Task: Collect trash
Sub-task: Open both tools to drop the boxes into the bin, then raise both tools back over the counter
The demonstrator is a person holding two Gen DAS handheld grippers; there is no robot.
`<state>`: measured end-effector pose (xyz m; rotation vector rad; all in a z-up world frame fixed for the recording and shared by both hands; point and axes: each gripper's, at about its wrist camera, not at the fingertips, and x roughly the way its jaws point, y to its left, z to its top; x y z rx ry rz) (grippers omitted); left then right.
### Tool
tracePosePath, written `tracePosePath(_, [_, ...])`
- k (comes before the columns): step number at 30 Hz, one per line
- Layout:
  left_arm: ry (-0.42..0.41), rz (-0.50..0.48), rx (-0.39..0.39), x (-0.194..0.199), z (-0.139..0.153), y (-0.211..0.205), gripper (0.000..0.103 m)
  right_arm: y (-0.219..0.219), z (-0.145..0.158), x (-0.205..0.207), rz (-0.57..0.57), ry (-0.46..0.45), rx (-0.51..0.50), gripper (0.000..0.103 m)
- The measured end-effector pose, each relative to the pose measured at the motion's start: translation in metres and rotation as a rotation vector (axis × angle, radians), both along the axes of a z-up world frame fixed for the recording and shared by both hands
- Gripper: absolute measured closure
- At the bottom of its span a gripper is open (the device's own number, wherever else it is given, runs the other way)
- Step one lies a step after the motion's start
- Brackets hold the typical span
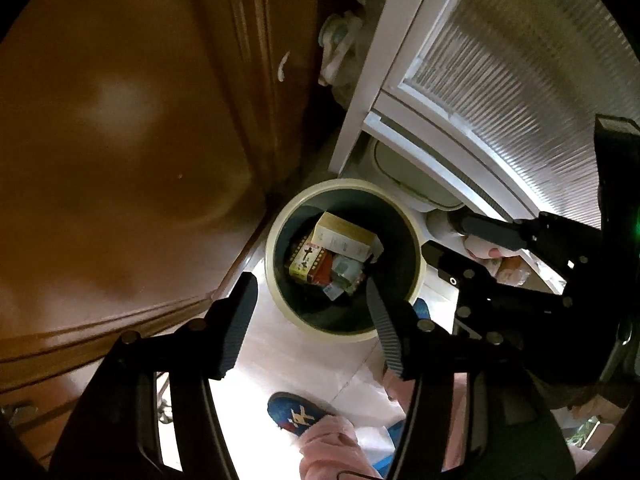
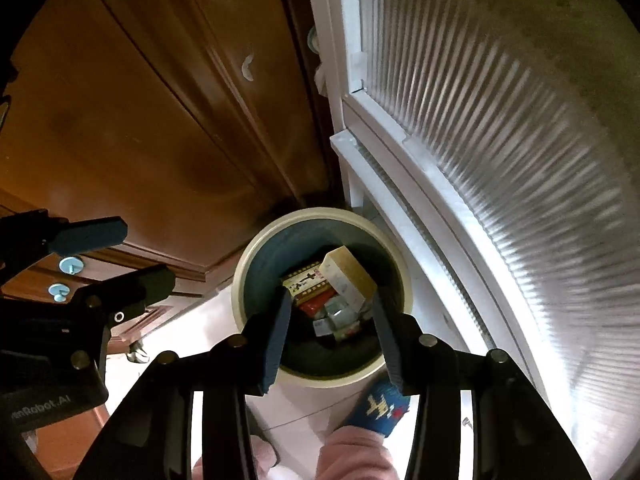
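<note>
A round bin with a cream rim (image 1: 276,280) (image 2: 240,276) stands on the floor below both grippers. Inside lie several pieces of trash: a cream carton (image 1: 344,236) (image 2: 346,276), a yellow patterned box (image 1: 306,262) (image 2: 306,282) and small packets. My left gripper (image 1: 310,300) is open and empty above the bin's near rim. My right gripper (image 2: 330,316) is open and empty right over the bin's mouth. In the left wrist view the right gripper (image 1: 452,236) shows at the right, open. In the right wrist view the left gripper (image 2: 132,256) shows at the left, open.
A brown wooden cabinet (image 1: 120,140) (image 2: 140,120) rises to the left of the bin. A white-framed ribbed glass door (image 1: 500,60) (image 2: 500,140) stands to the right. The person's blue slippers (image 1: 298,414) (image 2: 380,404) and pink trouser legs are on the pale floor, close to the bin.
</note>
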<state>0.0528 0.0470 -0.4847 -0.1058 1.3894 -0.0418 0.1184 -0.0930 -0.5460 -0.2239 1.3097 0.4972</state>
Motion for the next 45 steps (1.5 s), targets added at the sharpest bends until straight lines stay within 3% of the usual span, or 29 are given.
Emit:
tracePosePath(6, [0.000,0.012,-0.013,-0.007,0.024,-0.001,0.048,-0.006,0.039,-0.017,-0.034,0.000,0.015,0.059])
tracePosePath(9, [-0.012,0.002,-0.008,-0.014,0.054,-0.004,0.039,-0.008,0.068,-0.028,-0.035,-0.015,0.021,0.057])
tracePosePath(12, [-0.033,-0.005,0.000,-0.021,0.084,-0.005,0.038,-0.012,0.106,-0.041,-0.033,-0.034,0.032,0.057])
tracePosePath(20, [-0.118,-0.012,0.016,-0.048,0.199,-0.004,0.037,-0.022,0.227,-0.072,-0.005,-0.127,0.069,0.054])
tracePosePath(26, [-0.247,-0.047,0.056,-0.059,0.295,-0.004,0.037,-0.033,0.335,-0.086,-0.004,-0.266,0.125,0.046])
tracePosePath(32, [-0.396,-0.059,0.086,-0.051,0.379,-0.005,0.037,-0.048,0.431,-0.079,-0.028,-0.424,0.181,0.039])
tracePosePath(36, [-0.482,-0.066,0.105,-0.036,0.422,-0.013,0.037,-0.061,0.481,-0.062,-0.061,-0.478,0.233,0.039])
tracePosePath(40, [-0.539,-0.080,0.140,-0.021,0.455,-0.023,0.035,-0.076,0.516,-0.040,-0.081,-0.523,0.260,0.037])
tracePosePath(45, [-0.577,-0.101,0.202,0.014,0.483,-0.037,0.034,-0.098,0.539,0.004,-0.101,-0.556,0.299,0.030])
